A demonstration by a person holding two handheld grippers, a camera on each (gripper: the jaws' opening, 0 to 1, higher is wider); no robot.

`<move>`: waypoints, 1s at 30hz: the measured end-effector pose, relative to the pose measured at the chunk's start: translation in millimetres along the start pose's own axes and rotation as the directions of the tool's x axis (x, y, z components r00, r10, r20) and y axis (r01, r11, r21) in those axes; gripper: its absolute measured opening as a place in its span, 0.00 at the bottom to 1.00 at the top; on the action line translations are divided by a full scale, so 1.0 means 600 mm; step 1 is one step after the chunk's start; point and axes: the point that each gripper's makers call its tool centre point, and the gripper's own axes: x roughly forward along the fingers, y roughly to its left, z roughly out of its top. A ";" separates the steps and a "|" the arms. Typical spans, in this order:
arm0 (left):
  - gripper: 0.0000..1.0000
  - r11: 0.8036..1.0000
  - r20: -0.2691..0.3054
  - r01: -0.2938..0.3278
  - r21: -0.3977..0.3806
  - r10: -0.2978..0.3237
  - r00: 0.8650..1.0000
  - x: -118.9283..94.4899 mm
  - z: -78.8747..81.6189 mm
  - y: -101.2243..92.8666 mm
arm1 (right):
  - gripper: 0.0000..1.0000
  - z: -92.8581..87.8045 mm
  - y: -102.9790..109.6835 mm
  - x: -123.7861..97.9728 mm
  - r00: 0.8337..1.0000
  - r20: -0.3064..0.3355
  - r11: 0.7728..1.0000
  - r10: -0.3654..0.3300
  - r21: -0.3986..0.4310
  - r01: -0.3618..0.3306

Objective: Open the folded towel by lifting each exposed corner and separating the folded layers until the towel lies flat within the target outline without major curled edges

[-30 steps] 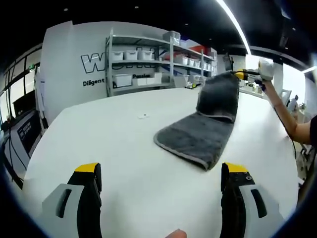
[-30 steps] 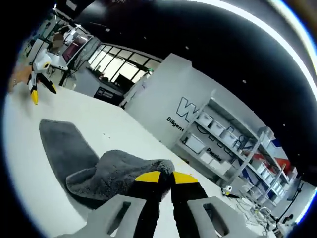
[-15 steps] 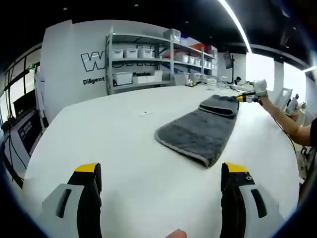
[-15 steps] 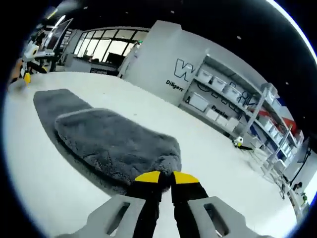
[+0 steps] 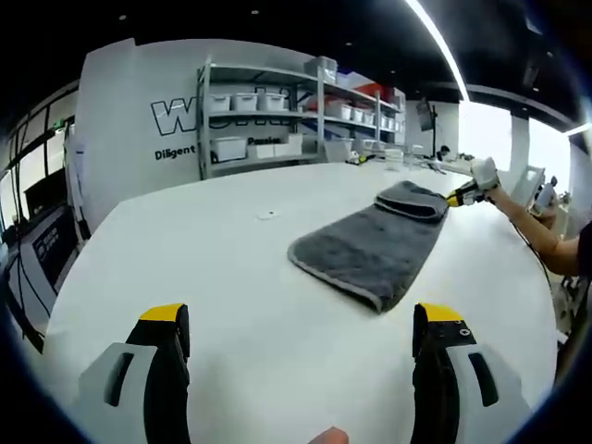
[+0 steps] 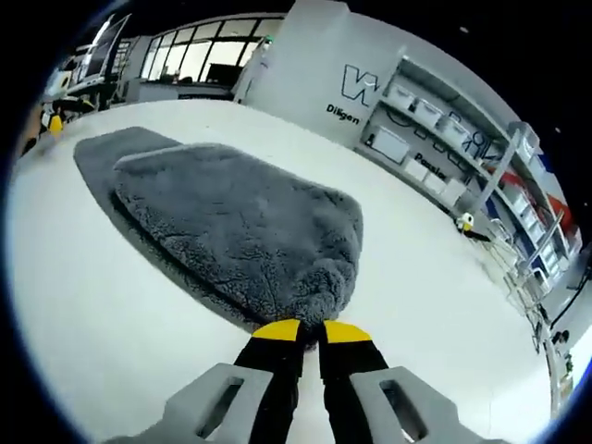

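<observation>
- In the left gripper view, we see our left gripper (image 5: 301, 338) low over the near part of a white table (image 5: 203, 268), its two yellow-tipped jaws spread wide apart with nothing but bare tabletop between them.
- Past the jaws, at centre right of that view, a grey towel (image 5: 370, 248) lies stretched along the table, its far end doubled back into a thick fold.
- At that far fold we see our right gripper (image 5: 465, 191), held in a hand (image 5: 484, 173) whose forearm reaches in from the right edge; its yellow tips sit at the edge of the fold.
- Behind the table stands metal shelving (image 5: 277, 111) stocked with white bins, against a wall with large lettering.
- In the right gripper view, the towel's (image 6: 231, 222) folded upper layer spreads from the left of the frame down toward the bottom centre, over a flat lower layer on the table (image 6: 416, 305).
- At bottom centre, the right gripper's (image 6: 311, 329) jaws are pressed together, pinching the near corner of that upper layer.
</observation>
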 end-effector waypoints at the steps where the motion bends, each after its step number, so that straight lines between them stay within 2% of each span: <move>1: 0.99 1.000 0.000 0.001 0.000 -0.001 1.000 0.000 0.000 0.000 | 0.03 -0.002 -0.002 -0.001 1.000 0.000 1.000 0.006 0.003 -0.006; 11: 0.99 1.000 0.001 0.006 0.013 -0.006 1.000 -0.001 0.004 -0.001 | 0.05 -0.013 -0.001 -0.013 0.999 0.017 0.994 0.046 0.102 -0.048; 14: 0.99 1.000 0.004 0.009 0.012 -0.009 1.000 -0.002 0.004 -0.002 | 0.14 -0.013 -0.014 -0.016 1.000 0.021 0.993 0.019 0.114 -0.022; 17: 0.99 1.000 0.006 0.009 0.015 -0.009 1.000 -0.003 0.006 -0.003 | 0.17 -0.012 -0.016 -0.021 1.000 0.015 0.994 0.018 0.112 -0.019; 21: 0.99 1.000 0.014 0.014 0.018 -0.014 1.000 -0.004 0.009 -0.006 | 0.30 -0.004 -0.023 -0.037 1.000 0.016 0.993 -0.011 0.119 0.009; 23: 0.99 1.000 0.013 0.013 0.017 -0.013 1.000 -0.004 0.009 -0.006 | 0.32 0.005 -0.023 -0.047 0.999 0.027 0.994 -0.018 0.112 0.015; 26: 0.99 1.000 0.012 0.012 0.016 -0.013 1.000 -0.004 0.008 -0.005 | 0.36 0.036 -0.018 -0.065 0.997 0.068 0.996 -0.024 0.087 0.018; 30: 0.99 1.000 0.018 0.015 0.018 -0.015 1.000 -0.005 0.011 -0.007 | 0.43 0.092 0.029 -0.083 0.989 0.144 0.999 0.036 0.017 -0.038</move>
